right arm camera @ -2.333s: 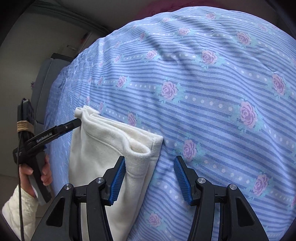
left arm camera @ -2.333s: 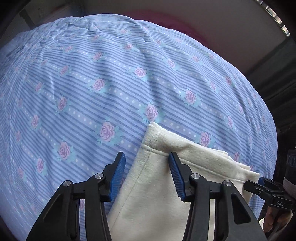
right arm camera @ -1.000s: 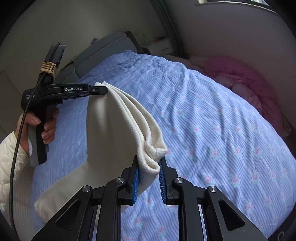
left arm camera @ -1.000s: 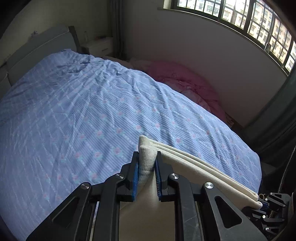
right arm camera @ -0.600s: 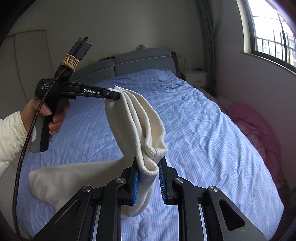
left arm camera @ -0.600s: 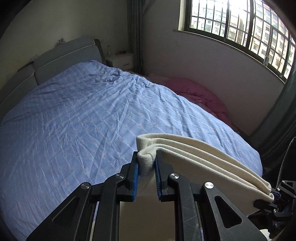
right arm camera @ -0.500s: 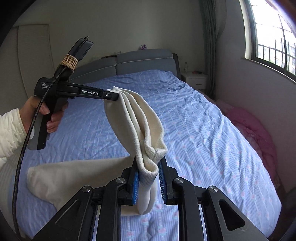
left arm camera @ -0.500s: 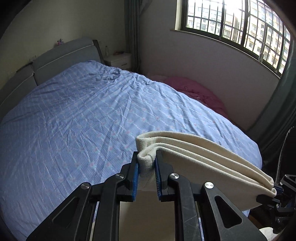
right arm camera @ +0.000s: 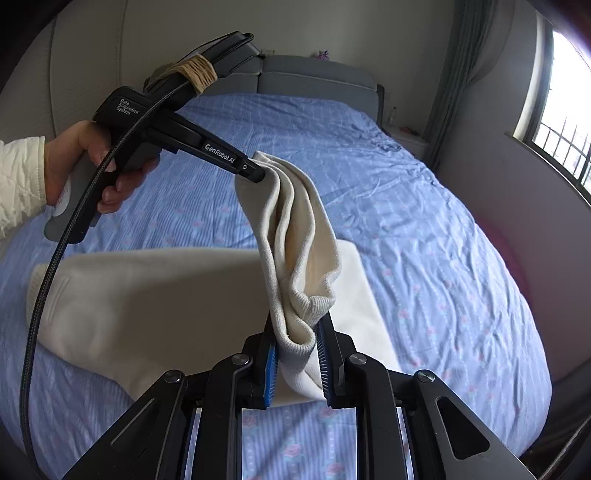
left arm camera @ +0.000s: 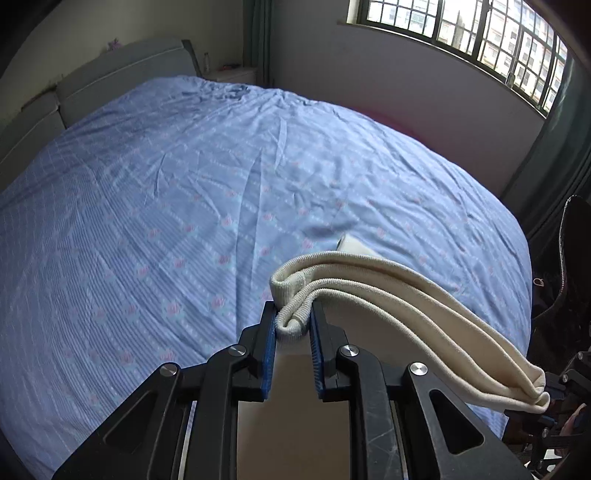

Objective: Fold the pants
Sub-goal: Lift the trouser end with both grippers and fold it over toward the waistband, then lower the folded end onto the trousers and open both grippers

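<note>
Pants of cream knit hang above the bed: the ribbed end is stretched in the air between the two claws, and the rest trails down onto the blue flowered sheet, long axis running leftward in the right wrist view. Left claw is clamped on one corner of that end; right claw pinches the other corner. Only the right wrist view shows the left tool's writing, "GenRobot.AI" and "Data Acquisition System", the hand gripping it, and the cloth spread out. Left wrist view shows the barred window.
</note>
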Tool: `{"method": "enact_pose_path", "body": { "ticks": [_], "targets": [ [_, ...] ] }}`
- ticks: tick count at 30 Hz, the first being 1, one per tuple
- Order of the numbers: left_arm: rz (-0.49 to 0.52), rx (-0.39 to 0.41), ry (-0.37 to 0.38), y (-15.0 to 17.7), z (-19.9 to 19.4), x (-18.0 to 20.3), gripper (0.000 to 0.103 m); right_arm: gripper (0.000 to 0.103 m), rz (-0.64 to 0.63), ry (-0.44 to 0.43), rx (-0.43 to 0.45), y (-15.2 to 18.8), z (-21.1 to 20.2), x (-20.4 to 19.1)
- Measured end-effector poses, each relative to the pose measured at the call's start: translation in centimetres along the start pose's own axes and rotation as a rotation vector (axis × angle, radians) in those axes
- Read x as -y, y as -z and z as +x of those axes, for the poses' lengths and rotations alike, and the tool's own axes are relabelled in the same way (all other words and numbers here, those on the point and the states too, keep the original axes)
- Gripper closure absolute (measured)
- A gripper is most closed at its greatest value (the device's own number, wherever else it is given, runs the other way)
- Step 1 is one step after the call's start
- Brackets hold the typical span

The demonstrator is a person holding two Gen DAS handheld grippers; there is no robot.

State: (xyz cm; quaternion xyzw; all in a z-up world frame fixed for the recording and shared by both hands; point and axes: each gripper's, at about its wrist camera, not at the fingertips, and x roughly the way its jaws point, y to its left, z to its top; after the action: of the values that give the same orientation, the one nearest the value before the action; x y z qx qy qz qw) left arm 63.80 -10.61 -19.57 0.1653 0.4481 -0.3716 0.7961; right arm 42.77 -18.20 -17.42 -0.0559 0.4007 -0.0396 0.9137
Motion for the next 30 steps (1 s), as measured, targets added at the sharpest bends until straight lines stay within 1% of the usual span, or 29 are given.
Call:
{"method": "enact_pose_path", "body": {
  "ticks": [2,4,5,6,8,9,10,11,12,16,17,18,20,22,23,24,25,27,29,30],
  "targets": [
    [-0.024,-0.034,-0.010,2.2,1.5,-1.6,0.082,0.084,-0.016,-0.003,-0.037,0.8,1.7,-2.0],
    [-0.042,-0.063,-0.032,4.3,2.7,-3.0,0.075,0.084,-0.029,-0.004,-0.069,1.7,3.4,-3.6],
    [-0.054,-0.080,-0.044,5.4,3.0,-3.8,0.065,0.083,-0.037,-0.004,-0.082,2.1,4.2,-4.3],
    [-0.071,-0.096,-0.053,6.4,3.3,-4.6,0.060,0.083,-0.049,-0.002,-0.099,2.6,4.7,-5.2],
    [-0.098,-0.132,-0.071,8.5,3.3,-6.0,0.058,0.082,-0.057,-0.025,-0.140,3.5,5.7,-6.5],
    [-0.107,-0.152,-0.090,9.5,3.0,-6.4,0.056,0.079,-0.055,-0.048,-0.162,3.7,6.0,-7.0],
    [-0.118,-0.156,-0.094,10.4,2.5,-6.7,0.056,0.078,-0.053,-0.071,-0.189,4.1,6.2,-7.5],
    [-0.141,-0.152,-0.086,11.4,1.9,-7.0,0.052,0.076,-0.054,-0.095,-0.212,4.4,6.2,-8.1],
    [-0.167,-0.155,-0.067,12.3,1.4,-7.1,0.049,0.072,-0.053,-0.126,-0.226,4.7,5.9,-8.5],
    [-0.208,-0.149,0.052,14.7,0.1,-5.4,0.043,0.071,-0.024,-0.312,-0.272,6.2,3.4,-9.9],
    [-0.238,-0.149,0.081,15.1,0.1,-5.2,0.043,0.071,-0.017,-0.317,-0.260,6.2,2.8,-10.0],
    [-0.287,-0.146,0.118,15.3,0.3,-5.3,0.043,0.071,0.006,-0.295,-0.239,6.0,2.3,-9.6],
    [-0.437,-0.127,0.187,15.2,0.9,-6.5,0.042,0.069,0.092,-0.248,-0.210,5.6,2.3,-8.1],
    [-0.598,-0.100,0.239,15.1,1.8,-8.1,0.042,0.069,0.150,-0.251,-0.222,5.0,3.9,-7.0],
    [-0.657,-0.083,0.257,14.9,2.2,-8.7,0.042,0.069,0.159,-0.244,-0.237,4.7,4.8,-6.8],
    [-0.695,-0.074,0.266,14.6,2.7,-9.1,0.042,0.069,0.167,-0.240,-0.243,4.5,5.7,-6.7],
    [-0.727,-0.072,0.277,14.4,3.2,-9.3,0.042,0.069,0.177,-0.237,-0.250,4.5,6.6,-6.5],
    [-0.751,-0.078,0.308,13.8,4.1,-9.2,0.042,0.069,0.198,-0.238,-0.288,4.6,8.3,-6.4],
    [-0.750,-0.095,0.296,13.2,5.0,-8.8,0.043,0.070,0.221,-0.249,-0.335,5.6,9.4,-6.5],
    [-0.743,-0.106,0.285,13.1,5.5,-8.7,0.045,0.071,0.225,-0.272,-0.366,6.3,10.0,-6.9]
  ]
}}
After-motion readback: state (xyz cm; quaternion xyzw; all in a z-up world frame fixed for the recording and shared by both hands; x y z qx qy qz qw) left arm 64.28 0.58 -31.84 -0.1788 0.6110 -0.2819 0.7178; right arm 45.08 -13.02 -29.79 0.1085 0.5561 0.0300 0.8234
